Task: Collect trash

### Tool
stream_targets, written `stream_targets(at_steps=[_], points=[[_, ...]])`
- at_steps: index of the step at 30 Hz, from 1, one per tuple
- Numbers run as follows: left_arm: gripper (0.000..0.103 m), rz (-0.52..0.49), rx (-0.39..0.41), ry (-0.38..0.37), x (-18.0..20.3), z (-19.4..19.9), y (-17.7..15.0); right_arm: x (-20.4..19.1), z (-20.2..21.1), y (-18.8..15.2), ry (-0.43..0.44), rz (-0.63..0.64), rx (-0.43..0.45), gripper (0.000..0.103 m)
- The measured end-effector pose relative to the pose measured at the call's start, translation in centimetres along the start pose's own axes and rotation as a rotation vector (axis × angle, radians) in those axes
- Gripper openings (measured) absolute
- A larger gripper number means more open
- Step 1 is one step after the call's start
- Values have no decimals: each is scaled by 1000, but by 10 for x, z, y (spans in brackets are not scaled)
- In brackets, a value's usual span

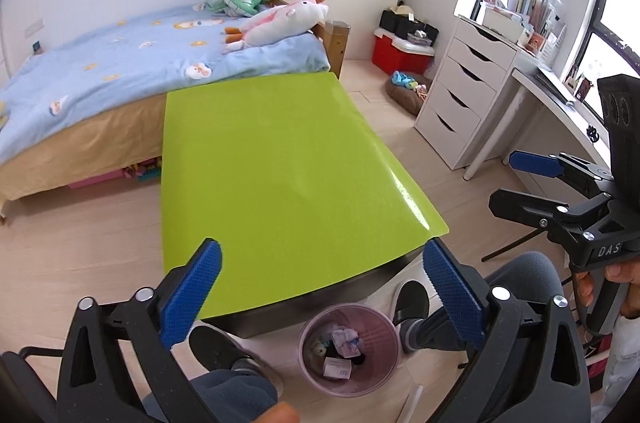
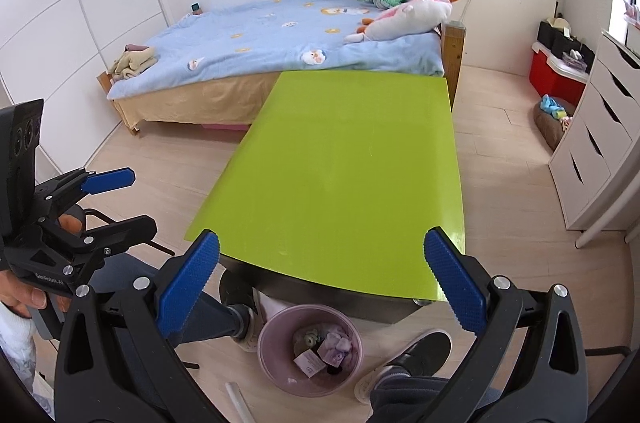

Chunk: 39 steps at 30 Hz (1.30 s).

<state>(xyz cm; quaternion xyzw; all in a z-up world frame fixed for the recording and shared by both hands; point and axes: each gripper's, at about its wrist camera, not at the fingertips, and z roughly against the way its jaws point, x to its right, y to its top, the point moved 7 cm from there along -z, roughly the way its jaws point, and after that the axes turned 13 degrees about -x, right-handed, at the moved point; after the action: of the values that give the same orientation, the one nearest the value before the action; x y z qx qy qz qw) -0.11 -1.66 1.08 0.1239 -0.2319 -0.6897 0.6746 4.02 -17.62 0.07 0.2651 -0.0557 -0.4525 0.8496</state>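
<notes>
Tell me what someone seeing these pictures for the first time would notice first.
The bright lime-green table top fills the middle of both views, in front of the blue-quilted bed. Below the table's near edge, on the floor between the person's shoes, stands a pink bin with crumpled trash in it. The left gripper and right gripper hang open above it, holding nothing.

"DAS" on right tool (image 1: pixel 520 183) body; blurry "GenRobot.AI"-like print on left tool (image 2: pixel 132 199) body
</notes>
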Motion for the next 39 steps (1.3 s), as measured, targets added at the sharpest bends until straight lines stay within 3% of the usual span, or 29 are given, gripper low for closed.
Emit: stream_targets(at_steps=[39], points=[[97,26,-10,-4,-1,-1,4,0,-3,-2,2,12,-6,100]])
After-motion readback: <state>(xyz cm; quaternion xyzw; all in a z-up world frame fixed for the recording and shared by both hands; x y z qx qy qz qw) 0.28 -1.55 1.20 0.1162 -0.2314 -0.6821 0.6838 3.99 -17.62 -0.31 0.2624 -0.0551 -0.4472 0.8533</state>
